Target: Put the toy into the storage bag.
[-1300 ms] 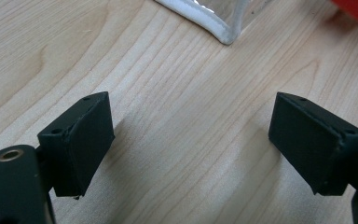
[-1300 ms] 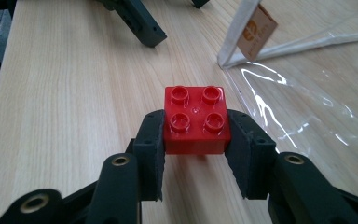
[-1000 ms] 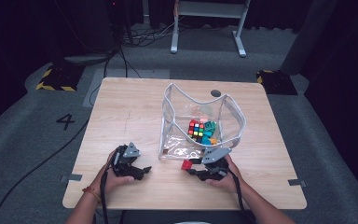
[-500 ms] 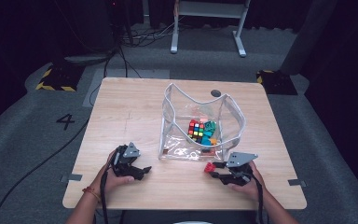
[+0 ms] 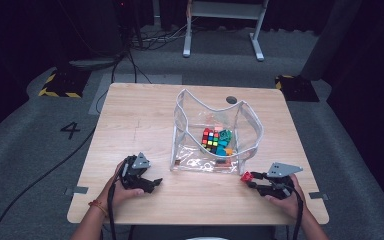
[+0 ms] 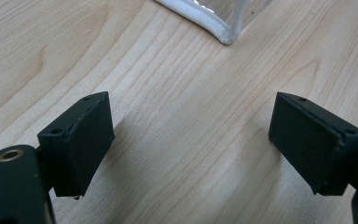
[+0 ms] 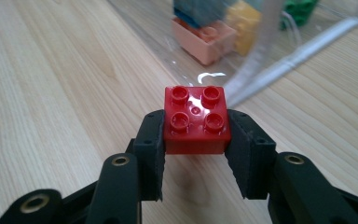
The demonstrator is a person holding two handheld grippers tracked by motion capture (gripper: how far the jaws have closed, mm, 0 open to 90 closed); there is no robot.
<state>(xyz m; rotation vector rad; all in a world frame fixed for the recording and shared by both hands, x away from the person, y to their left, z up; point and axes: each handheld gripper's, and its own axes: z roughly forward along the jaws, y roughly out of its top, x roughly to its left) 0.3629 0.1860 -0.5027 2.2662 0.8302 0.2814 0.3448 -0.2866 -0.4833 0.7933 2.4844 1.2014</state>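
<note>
1. Between the jaws of the right gripper (image 7: pixel 195 154) sits a red brick (image 7: pixel 196 120), four studs up, clamped on two opposite sides; on the high view the red brick (image 5: pixel 246 176) is at the near right of the table (image 5: pixel 135 120), just off the near right corner of the clear bag (image 5: pixel 250 131).
2. Just beyond the brick, on the right gripper view, the bag's white-edged wall (image 7: pixel 265 60) stands on the wood; behind it lie a peach brick (image 7: pixel 204 39) and a yellow brick (image 7: pixel 243 25).
3. Inside the bag, farther off, a colourful cube (image 5: pixel 210 138) rests beside teal pieces (image 5: pixel 223 142).
4. Over at the near left, the left gripper (image 5: pixel 139 176) rests on the table well apart from the bag; its jaws stand wide and grasp nothing, bare wood between them.
</note>
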